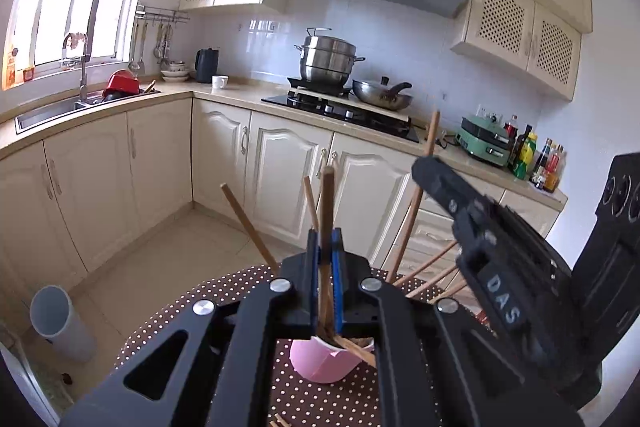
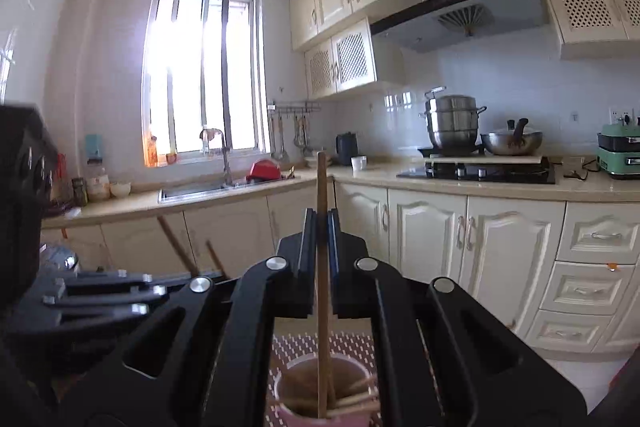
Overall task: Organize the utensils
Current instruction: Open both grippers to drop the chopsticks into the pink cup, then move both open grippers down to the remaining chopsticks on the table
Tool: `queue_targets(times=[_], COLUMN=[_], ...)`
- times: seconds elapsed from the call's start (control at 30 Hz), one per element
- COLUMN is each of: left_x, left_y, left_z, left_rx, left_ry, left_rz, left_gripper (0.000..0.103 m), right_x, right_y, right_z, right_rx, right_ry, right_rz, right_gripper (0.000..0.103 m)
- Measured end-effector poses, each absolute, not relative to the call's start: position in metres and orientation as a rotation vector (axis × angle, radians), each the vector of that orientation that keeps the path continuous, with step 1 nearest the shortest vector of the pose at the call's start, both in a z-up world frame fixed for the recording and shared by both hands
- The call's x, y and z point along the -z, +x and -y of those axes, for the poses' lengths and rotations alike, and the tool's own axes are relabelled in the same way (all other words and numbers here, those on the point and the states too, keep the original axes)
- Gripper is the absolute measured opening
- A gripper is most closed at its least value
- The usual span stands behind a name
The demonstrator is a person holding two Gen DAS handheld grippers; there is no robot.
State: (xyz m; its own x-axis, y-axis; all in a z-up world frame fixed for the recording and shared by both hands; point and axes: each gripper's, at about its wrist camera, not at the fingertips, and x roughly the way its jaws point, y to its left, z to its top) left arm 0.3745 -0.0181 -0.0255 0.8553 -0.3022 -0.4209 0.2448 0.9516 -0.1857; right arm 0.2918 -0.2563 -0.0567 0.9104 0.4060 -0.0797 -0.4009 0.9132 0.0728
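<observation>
jaws of the left gripper (image 1: 326,247) are clamped on a chopstick (image 1: 327,203) that stands in the pink cup (image 1: 320,363) on the dotted counter (image 1: 320,403). right gripper (image 2: 320,227) jaws pinch another chopstick (image 2: 321,259), its lower end inside the cup (image 2: 320,391) among more chopsticks (image 1: 248,223).

The left gripper (image 1: 326,247) points forward, its jaws nearly closed on a thin stick. The right gripper (image 2: 321,231) does likewise, just beside it.
</observation>
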Motion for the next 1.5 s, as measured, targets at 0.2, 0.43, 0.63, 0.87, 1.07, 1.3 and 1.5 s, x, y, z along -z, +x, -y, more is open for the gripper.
queue_targets(times=[0.2, 0.43, 0.63, 0.87, 1.07, 1.3, 1.5], left_x=[0.028, 0.032, 0.025, 0.012, 0.006, 0.026, 0.062], left_y=[0.372, 0.357, 0.325, 0.282, 0.244, 0.219, 0.221], left_z=[0.011, -0.004, -0.017, -0.023, -0.031, -0.038, -0.046], left_rx=[0.293, 0.280, 0.230, 0.186, 0.147, 0.130, 0.133], left_ry=[-0.166, -0.203, -0.202, -0.184, -0.172, -0.167, -0.222], left_rz=[-0.490, -0.503, -0.466, -0.400, -0.347, -0.410, -0.529], left_gripper=[0.044, 0.055, 0.065, 0.069, 0.073, 0.074, 0.073], right_x=[0.069, 0.081, 0.075, 0.060, 0.053, 0.058, 0.079], right_y=[0.279, 0.267, 0.248, 0.215, 0.185, 0.162, 0.153], right_z=[0.256, 0.257, 0.264, 0.273, 0.283, 0.292, 0.300], right_rx=[-0.424, -0.427, -0.408, -0.390, -0.354, -0.345, -0.342], right_ry=[0.003, -0.009, 0.012, 0.006, 0.002, -0.014, 0.004], right_rz=[-0.148, -0.203, -0.199, -0.167, -0.146, -0.181, -0.255], right_gripper=[0.006, 0.006, 0.055, 0.056, 0.056, 0.058, 0.058])
